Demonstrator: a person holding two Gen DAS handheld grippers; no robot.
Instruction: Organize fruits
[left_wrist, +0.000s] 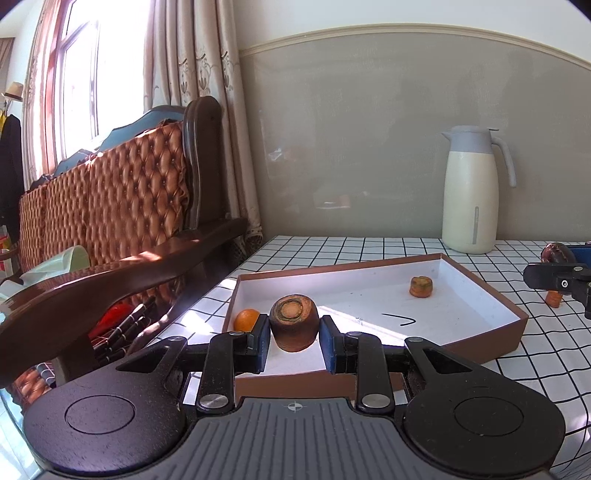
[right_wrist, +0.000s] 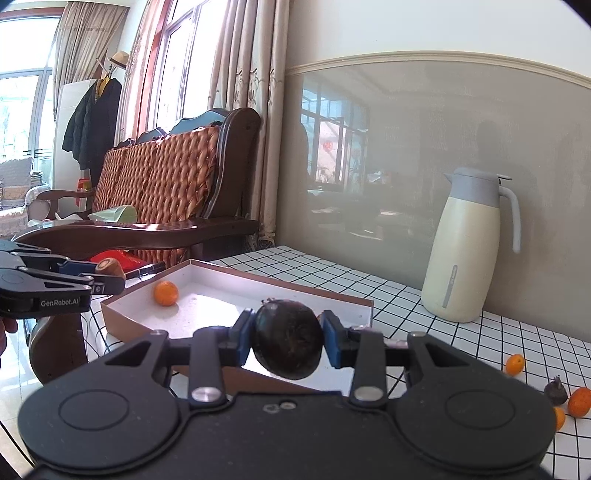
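Note:
My left gripper (left_wrist: 293, 334) is shut on a brown carrot chunk (left_wrist: 294, 322) and holds it over the near left part of a brown box with a white floor (left_wrist: 480, 306). In the box lie a small orange (left_wrist: 246, 319) and a second carrot chunk (left_wrist: 420, 287). My right gripper (right_wrist: 288, 338) is shut on a dark round fruit (right_wrist: 288, 339) above the box's near edge (right_wrist: 258, 380). The left gripper (right_wrist: 107, 278) shows at the left of the right wrist view with its carrot chunk (right_wrist: 110, 268). The small orange (right_wrist: 166, 293) lies in the box's far corner.
A cream thermos jug (left_wrist: 471, 192) stands at the back of the checked tablecloth (left_wrist: 546, 354). Small oranges (right_wrist: 515, 364) and a dark fruit (right_wrist: 556, 391) lie on the cloth right of the box. A carrot piece (left_wrist: 553, 298) lies there too. A wooden sofa (left_wrist: 122, 206) stands left of the table.

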